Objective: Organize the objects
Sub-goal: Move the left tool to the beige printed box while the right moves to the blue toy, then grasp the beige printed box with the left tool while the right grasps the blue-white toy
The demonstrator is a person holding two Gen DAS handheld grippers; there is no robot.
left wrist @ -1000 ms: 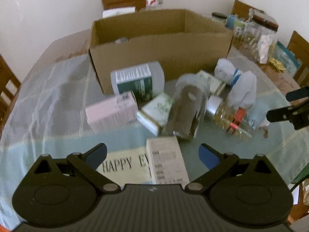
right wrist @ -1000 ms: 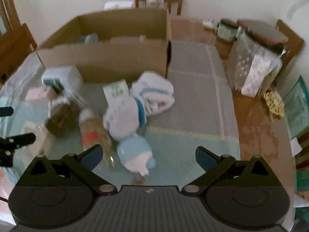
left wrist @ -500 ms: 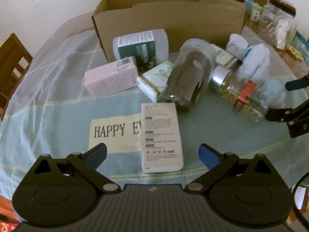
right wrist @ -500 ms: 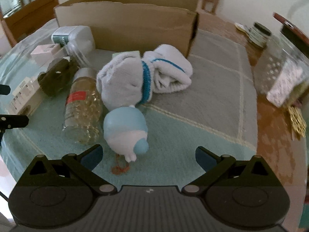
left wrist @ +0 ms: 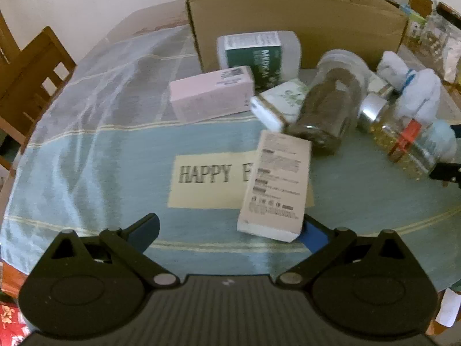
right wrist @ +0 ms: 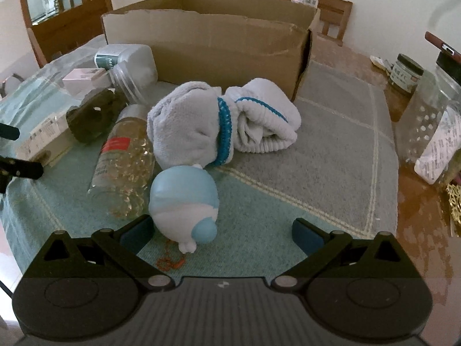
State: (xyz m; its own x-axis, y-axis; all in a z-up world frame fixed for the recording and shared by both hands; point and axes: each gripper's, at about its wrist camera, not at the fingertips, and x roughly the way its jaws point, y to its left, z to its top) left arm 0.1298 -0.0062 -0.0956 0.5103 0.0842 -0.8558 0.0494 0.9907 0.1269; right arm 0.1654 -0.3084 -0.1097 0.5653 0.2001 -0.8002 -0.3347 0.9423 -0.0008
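Judging by the clutter in front of the box (left wrist: 296, 20), sorting has barely begun. My left gripper (left wrist: 229, 229) and right gripper (right wrist: 220, 232) both gape wide, empty; the carton (left wrist: 276, 189), jars and toy (right wrist: 184, 199) all wait.

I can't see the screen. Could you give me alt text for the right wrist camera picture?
An open two-finger tool hovers over a blue-and-white toy lying on a teal tablecloth. Beyond it lie rolled white towels and a clear bottle, with an open cardboard box behind them.

Both wrist cams look low across table at cardboard box (left wrist: 296, 26), left cam further left
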